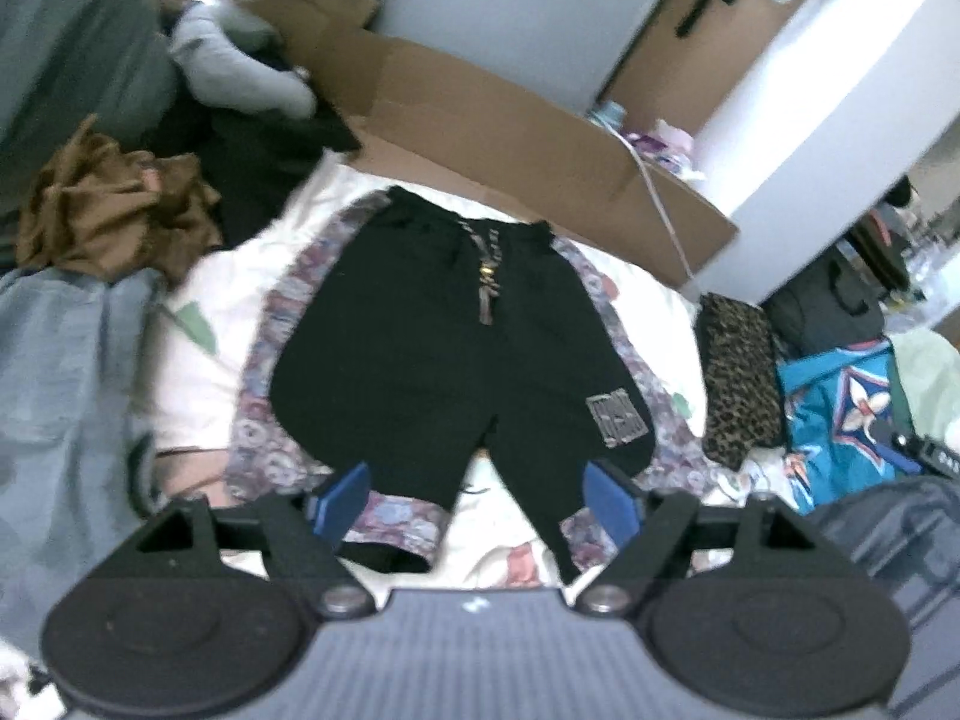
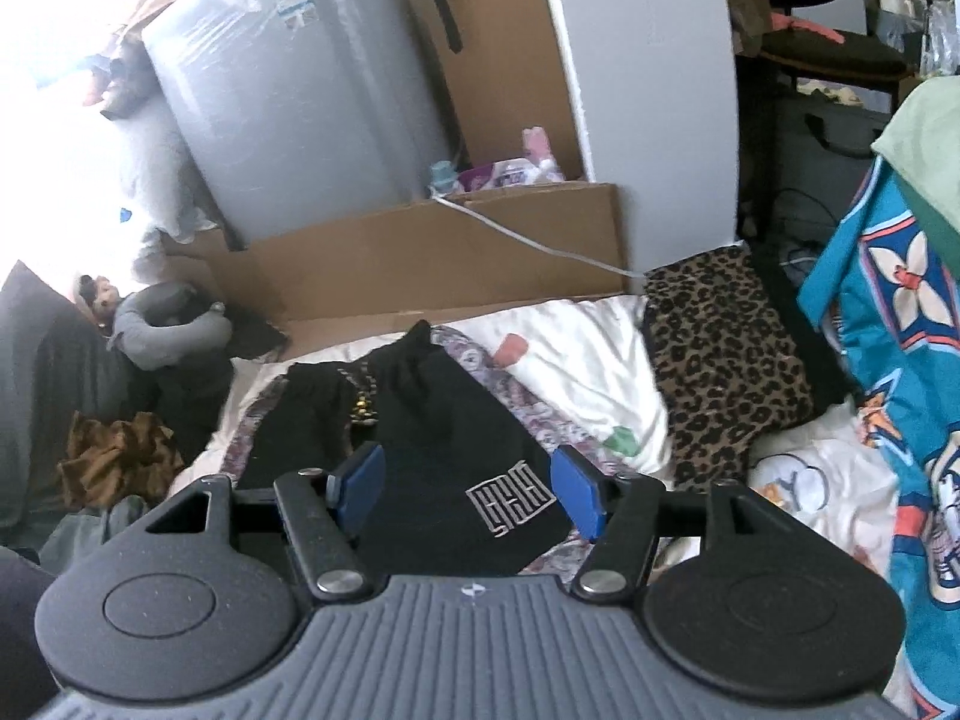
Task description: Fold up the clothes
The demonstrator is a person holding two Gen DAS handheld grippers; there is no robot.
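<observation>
— Where have the shorts ended up?

— The black shorts (image 1: 420,330) lie spread flat on the bed (image 1: 198,372), on its white floral sheet, waistband toward the far side and both legs pointing back at us. You can see the patterned strips down each side, the drawstring (image 1: 487,276) lying down the middle, and a grey patch (image 1: 618,420) on one leg.

— And the left tool?

— The left tool (image 1: 480,501) hangs above the leg hems with its blue pads (image 1: 345,498) spread wide. Nothing is pinched between them; the cloth lies below, apart from them.

— The right one?

— Same story. The right tool (image 2: 471,489) is spread too, poised over the leg with the patch (image 2: 510,507), its pads (image 2: 576,492) gripping nothing.

— What else is around?

— A brown cardboard box (image 1: 540,138) flattened along the far edge of the bed, with a white cable (image 2: 528,240) trailing over it. A leopard-print cloth (image 2: 720,354) lies just beside the shorts on one side, and next to that a bright blue printed fabric (image 2: 888,324). On the other side there's a crumpled brown garment (image 1: 114,204), a pale blue one (image 1: 66,384) near it, and a grey neck pillow (image 2: 168,330) further back.
</observation>
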